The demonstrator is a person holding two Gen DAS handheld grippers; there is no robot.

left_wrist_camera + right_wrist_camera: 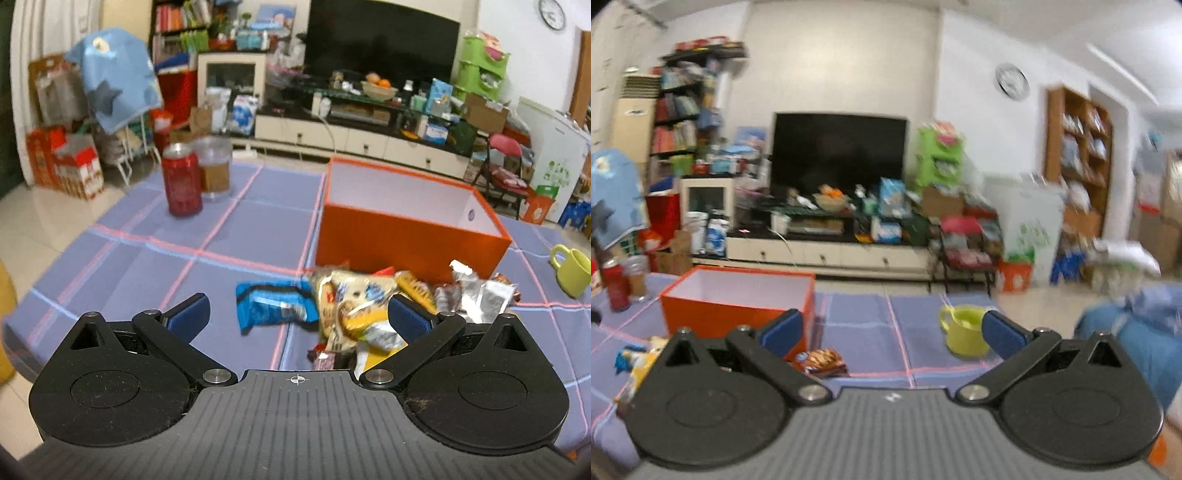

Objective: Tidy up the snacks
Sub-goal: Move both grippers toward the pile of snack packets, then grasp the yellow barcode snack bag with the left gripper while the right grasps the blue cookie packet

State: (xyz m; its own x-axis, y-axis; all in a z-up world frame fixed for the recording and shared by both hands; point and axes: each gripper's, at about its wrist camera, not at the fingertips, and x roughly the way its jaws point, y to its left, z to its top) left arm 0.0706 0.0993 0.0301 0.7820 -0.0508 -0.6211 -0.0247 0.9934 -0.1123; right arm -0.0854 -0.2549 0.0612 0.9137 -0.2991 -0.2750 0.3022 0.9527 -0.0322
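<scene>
Little of the sorting looks done: the orange box (406, 236) shows only bare white walls, though its floor is hidden. The snack pile (373, 314) lies on the checked tablecloth (229, 236) just before it, a blue packet (273, 304) at its left edge. The left gripper (299, 314) and right gripper (892, 330) are both spread wide, holding nothing. The right view is blurred; a brown packet (822, 362) there is probably biscuits.
</scene>
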